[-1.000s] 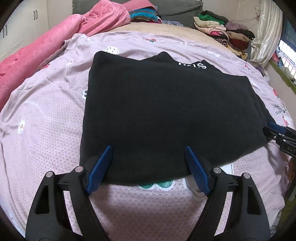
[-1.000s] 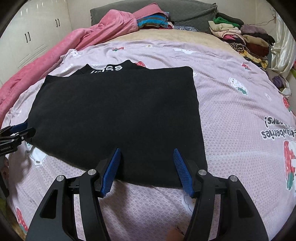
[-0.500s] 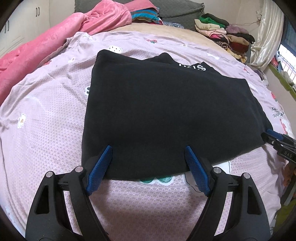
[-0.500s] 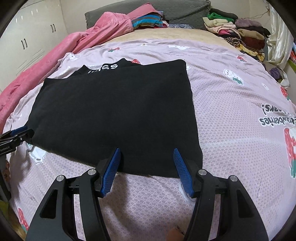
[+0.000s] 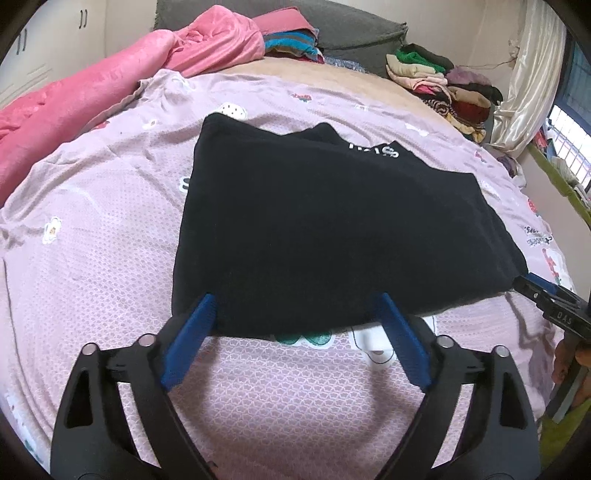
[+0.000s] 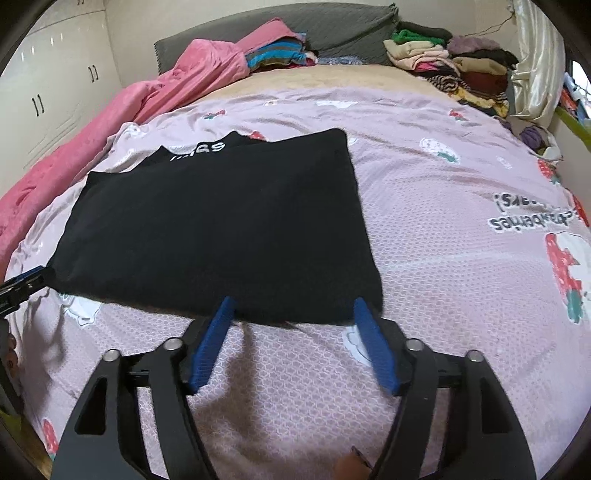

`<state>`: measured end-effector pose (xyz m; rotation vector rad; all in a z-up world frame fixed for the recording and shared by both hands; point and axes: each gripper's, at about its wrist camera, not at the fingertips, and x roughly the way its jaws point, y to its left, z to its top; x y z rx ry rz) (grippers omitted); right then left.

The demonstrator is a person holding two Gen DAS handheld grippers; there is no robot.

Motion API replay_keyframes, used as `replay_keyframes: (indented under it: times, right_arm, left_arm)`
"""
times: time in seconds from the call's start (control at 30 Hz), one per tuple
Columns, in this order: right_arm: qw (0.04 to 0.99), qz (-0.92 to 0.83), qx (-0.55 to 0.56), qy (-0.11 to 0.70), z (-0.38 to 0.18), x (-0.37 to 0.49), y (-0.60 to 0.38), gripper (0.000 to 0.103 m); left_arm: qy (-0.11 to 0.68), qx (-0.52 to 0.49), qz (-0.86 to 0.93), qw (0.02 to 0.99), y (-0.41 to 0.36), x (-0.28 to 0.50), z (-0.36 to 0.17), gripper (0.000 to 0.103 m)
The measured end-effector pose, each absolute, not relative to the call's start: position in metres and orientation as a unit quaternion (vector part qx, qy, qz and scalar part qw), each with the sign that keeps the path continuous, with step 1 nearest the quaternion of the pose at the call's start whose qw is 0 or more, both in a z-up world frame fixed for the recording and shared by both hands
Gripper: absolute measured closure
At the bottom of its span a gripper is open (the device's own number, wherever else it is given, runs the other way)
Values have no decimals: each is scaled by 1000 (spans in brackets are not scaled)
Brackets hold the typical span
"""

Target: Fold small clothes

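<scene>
- My left gripper (image 5: 295,314) stands nearest, two black plastic arms with ribbed blue pads (image 5: 188,339). Its jaws are opening wide, and the pads press on nothing; only the near hem of the garment lies between the tips.
- My right gripper (image 6: 293,314) has the same shape, with metal pins on the black arms. Its jaws are opening too, empty, at the near right corner of the cloth.
- The black garment (image 5: 332,236) lies flat on the bed in front of both tools. It is folded to a rough rectangle, soft and matte, a little fuzzy. White letters (image 6: 201,151) show on a layer at its far edge.
- Under it is the lilac bedsheet (image 5: 92,240), thin cotton with a small honeycomb print, strawberry pictures and some wrinkles.
- Along the left side lies a pink blanket (image 5: 110,85), plush and bunched in thick folds.
- Farther away, at the grey quilted headboard (image 6: 332,29), there is a small pile of striped clothes (image 6: 275,53).
- At the far right corner sits a stack of folded clothes (image 6: 454,62) in green, beige, purple and dark red, beside a shiny cream curtain (image 5: 528,85).
- White cupboard doors (image 6: 55,74) with dark handles stand at the far left.
</scene>
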<state>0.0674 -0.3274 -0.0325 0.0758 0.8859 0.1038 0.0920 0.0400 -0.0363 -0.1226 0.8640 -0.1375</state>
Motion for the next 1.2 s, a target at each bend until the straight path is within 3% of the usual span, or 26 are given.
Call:
replay_keyframes:
  times: [0.4, 0.5, 1.2]
  right_arm:
    - [916, 41, 39, 397, -4, 50, -328, 11]
    - [918, 41, 38, 392, 1, 46, -325, 7]
    - [930, 92, -15, 354, 38, 32, -258, 5]
  left_arm:
    - [400, -69, -71, 911, 45, 83, -25, 18]
    - [394, -63, -70, 914, 47, 78, -21, 10]
    - [372, -72, -43, 924, 74, 62, -8, 10]
